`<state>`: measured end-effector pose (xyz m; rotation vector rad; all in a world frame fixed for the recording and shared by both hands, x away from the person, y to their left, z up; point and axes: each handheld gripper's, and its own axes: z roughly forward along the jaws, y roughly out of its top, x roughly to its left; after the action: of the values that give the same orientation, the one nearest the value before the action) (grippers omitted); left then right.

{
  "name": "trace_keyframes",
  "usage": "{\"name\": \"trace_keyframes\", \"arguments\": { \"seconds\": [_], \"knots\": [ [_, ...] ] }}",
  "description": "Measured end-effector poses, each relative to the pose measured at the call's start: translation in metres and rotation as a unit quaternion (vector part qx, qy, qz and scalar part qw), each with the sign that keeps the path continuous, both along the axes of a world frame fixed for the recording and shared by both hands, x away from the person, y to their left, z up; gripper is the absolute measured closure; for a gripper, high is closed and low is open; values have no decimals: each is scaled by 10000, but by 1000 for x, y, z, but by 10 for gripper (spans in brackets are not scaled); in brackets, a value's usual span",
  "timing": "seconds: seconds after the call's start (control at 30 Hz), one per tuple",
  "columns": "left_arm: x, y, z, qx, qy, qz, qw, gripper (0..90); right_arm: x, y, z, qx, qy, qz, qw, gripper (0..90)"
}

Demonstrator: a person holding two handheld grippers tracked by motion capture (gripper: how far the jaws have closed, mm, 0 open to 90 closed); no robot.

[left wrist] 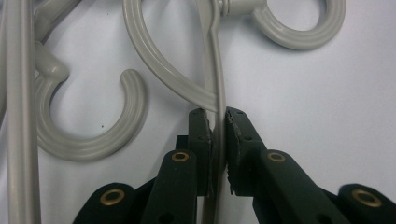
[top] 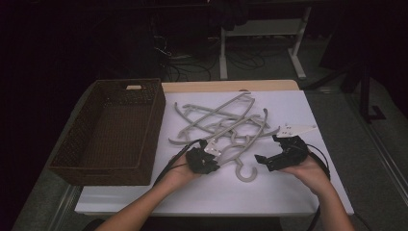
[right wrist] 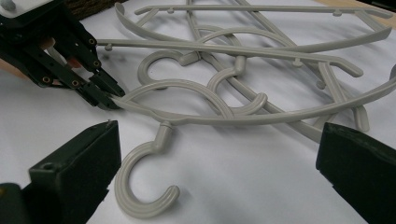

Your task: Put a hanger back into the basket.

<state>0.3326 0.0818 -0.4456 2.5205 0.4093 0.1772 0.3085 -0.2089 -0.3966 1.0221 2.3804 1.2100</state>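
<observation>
White table, left gripper jaws clamped on a grey hanger arm, right gripper jaws wide, empty

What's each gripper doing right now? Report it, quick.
Left gripper: shut on the arm of the nearest grey hanger.
Right gripper: open, holding nothing, jaws wide before that hanger's hook.

The high view looks forward and down from above my side of the desk, far enough back to take in the basket and the floor beyond. The camera on my left gripper sits very close to the desktop, looking along its fingers at a hanger. The camera on my right gripper looks low across the desk from near. All three views share the hanger pile.
</observation>
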Motion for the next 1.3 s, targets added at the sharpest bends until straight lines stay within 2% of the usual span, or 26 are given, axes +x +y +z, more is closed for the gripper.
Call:
{"name": "trace_keyframes", "arguments": {
  "seconds": [0.33, 0.6, 0.77, 0.87, 0.9, 0.93, 1.0, 1.1, 1.23, 1.3],
  "knots": [
    [-2, 0, 5, -38, -52, -52, 10000, 829, -1, -5, 1, 89, -41, -44, 9999, 0],
    [-3, 8, 32, -310, -130, 35, 9994, 829, -7, -14, 3, 162, -102, -157, 9997, 0],
    [1, 18, 60, -484, -142, 155, 9986, 829, -13, -24, 3, 216, -110, -281, 9993, 0],
    [1, 25, 85, -513, -290, 187, 9981, 828, -15, -25, -1, 240, -81, -283, 9993, 0],
    [1, 27, 93, -557, -285, 184, 9979, 828, -16, -25, -2, 240, -65, -267, 9993, 0],
    [2, 32, 109, -580, -371, 207, 9974, 828, -17, -25, -6, 234, -44, -246, 9994, 0],
    [2, 35, 115, -577, -407, 207, 9973, 828, -18, -25, -7, 249, -23, -243, 9994, 0],
    [7, 48, 136, -627, -460, 245, 9967, 828, -18, -24, -10, 241, -5, -211, 9995, 0],
    [13, 72, 156, -712, -466, 340, 9958, 828, -17, -22, -11, 215, 3, -167, 9996, 0],
    [15, 86, 164, -677, -530, 388, 9955, 828, -16, -22, -11, 207, 9, -181, 9996, 0]
  ]
}}
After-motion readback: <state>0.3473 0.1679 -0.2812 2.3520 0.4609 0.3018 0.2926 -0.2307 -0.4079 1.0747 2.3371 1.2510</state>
